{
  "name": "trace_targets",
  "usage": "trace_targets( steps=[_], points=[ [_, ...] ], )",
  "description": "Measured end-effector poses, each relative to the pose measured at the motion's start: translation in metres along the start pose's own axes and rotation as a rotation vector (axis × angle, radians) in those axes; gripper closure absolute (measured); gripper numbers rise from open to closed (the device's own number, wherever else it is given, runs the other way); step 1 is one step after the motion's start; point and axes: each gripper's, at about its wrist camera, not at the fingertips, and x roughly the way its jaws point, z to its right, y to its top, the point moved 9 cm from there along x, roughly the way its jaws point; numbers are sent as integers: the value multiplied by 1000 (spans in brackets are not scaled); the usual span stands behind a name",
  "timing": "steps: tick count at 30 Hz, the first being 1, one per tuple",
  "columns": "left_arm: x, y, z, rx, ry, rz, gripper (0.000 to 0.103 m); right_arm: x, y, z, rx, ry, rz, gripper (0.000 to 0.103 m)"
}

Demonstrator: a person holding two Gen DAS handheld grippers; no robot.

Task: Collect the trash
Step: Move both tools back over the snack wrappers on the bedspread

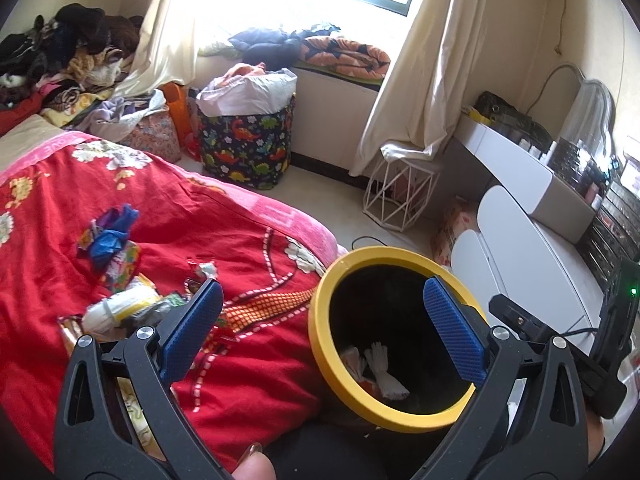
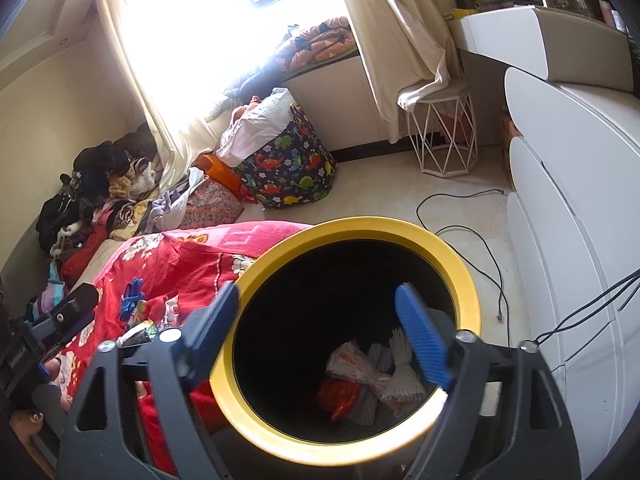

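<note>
A black trash bin with a yellow rim (image 1: 320, 344) stands against the bed's red floral blanket (image 1: 224, 216). My left gripper (image 1: 323, 290) is open and holds nothing; its left finger hangs over the blanket and its right finger over the bin's mouth. On the blanket lie a blue wrapper (image 1: 110, 236), a white packet (image 1: 116, 308) and other scraps. My right gripper (image 2: 316, 290) is open and empty above the bin's rim (image 2: 352, 228). Inside the bin lie white gloves (image 2: 400, 380), a white packet (image 2: 352, 360) and a red-orange wrapper (image 2: 340, 394).
A dinosaur-print basket (image 1: 244, 148) full of laundry stands by the window wall. A white wire stool (image 1: 400, 196) and a white dresser (image 1: 532, 264) are on the right. A black cable (image 2: 480, 240) lies on the floor. Clothes (image 1: 60, 52) are piled at the bed's far end.
</note>
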Motion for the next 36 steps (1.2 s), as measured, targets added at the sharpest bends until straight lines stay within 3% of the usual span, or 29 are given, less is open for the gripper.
trace_targets(
  steps=[14, 36],
  points=[
    [-21, 13, -51, -78, 67, 62, 10, -7, -5, -51, -103, 59, 15, 18],
    [-56, 29, -146, -227, 185, 136, 10, 14, -34, -149, -288, 190, -72, 17]
  ],
)
